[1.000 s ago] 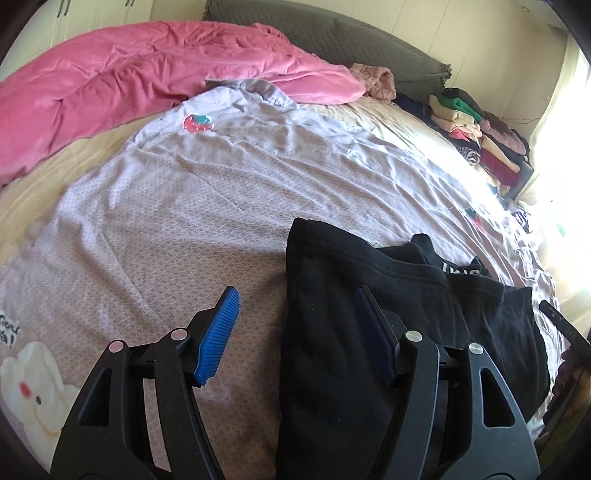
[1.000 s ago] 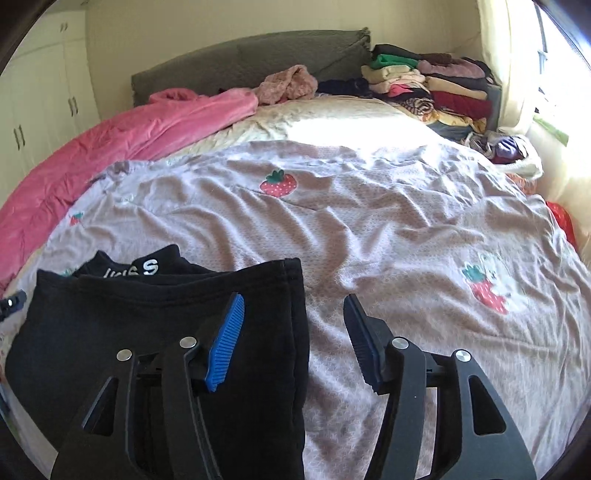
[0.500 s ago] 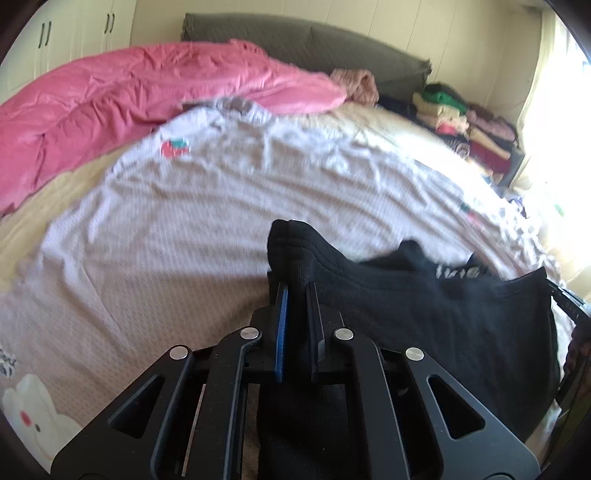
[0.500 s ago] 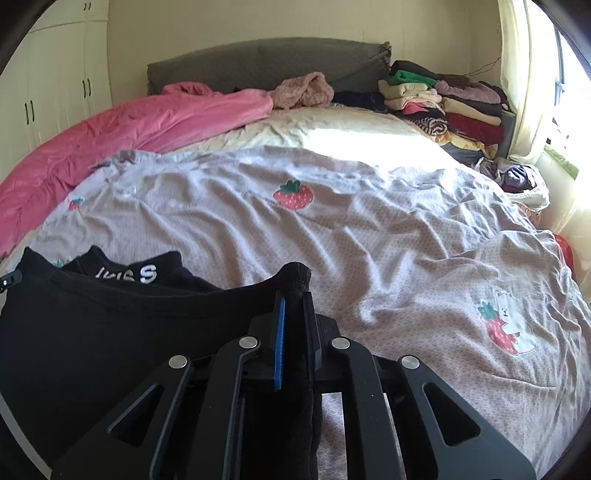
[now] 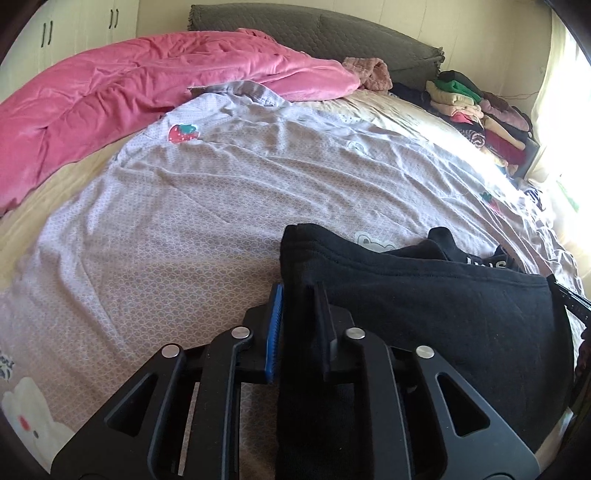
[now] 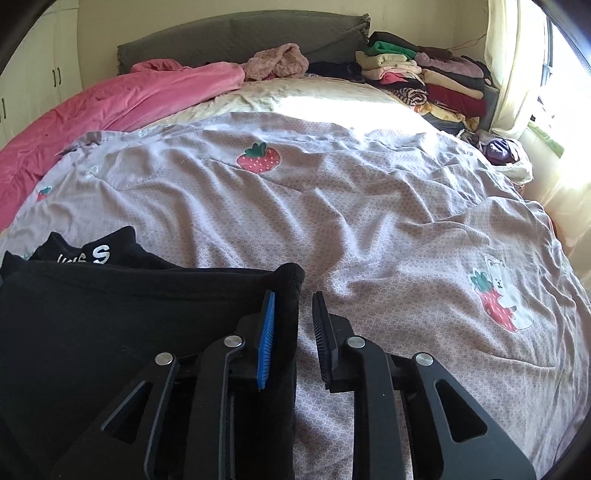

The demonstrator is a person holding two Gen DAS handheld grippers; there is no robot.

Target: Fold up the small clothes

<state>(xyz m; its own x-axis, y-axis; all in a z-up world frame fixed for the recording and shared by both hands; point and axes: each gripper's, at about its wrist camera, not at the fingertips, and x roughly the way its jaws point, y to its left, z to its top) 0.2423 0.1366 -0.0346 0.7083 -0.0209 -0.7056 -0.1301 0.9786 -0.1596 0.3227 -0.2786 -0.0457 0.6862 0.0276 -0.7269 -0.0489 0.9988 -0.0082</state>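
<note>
A black garment (image 5: 424, 306) with white lettering (image 6: 99, 254) lies folded on the lilac bedspread (image 5: 221, 221). My left gripper (image 5: 298, 291) holds its left corner. The cloth fills the narrow gap between the blue pad and the black pad, and the jaws are opening. In the right wrist view the same black garment (image 6: 110, 314) spreads to the left. My right gripper (image 6: 293, 295) is at its right corner with the jaws opening. The cloth rests against the blue pad, and a strip of bedspread (image 6: 369, 221) shows between the cloth and the other pad.
A pink quilt (image 5: 147, 81) is bunched along the far left of the bed. A pile of folded clothes (image 6: 424, 81) sits at the far right by the grey headboard (image 6: 240, 33). A bright window and curtain (image 6: 517, 55) stand to the right.
A second ago both grippers stood wide open over the garment's corners. Half a second ago both had shut on them. Now both jaws have parted a little, and the right gripper has sunk slightly.
</note>
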